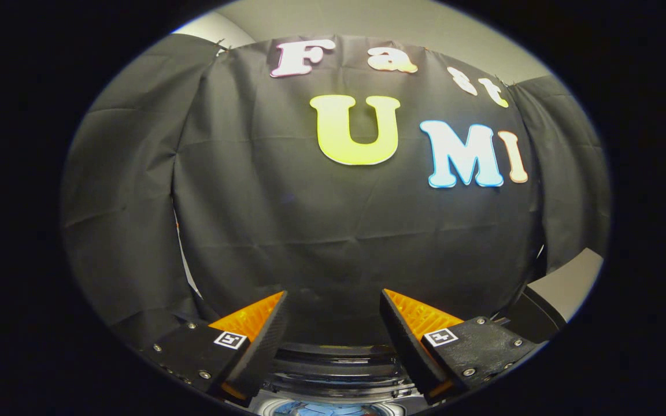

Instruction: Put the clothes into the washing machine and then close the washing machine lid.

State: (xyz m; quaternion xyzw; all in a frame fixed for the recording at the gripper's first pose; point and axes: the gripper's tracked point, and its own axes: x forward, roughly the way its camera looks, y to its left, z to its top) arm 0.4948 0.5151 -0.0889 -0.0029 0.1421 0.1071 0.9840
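Up high, the gripper (333, 312) points level at the black cloth wall (287, 231), its fingers (263, 341) spread wide apart with nothing between them; below and between them sits the washing machine (336, 375), its dark rim showing; something bluish lies inside, too little visible to identify.
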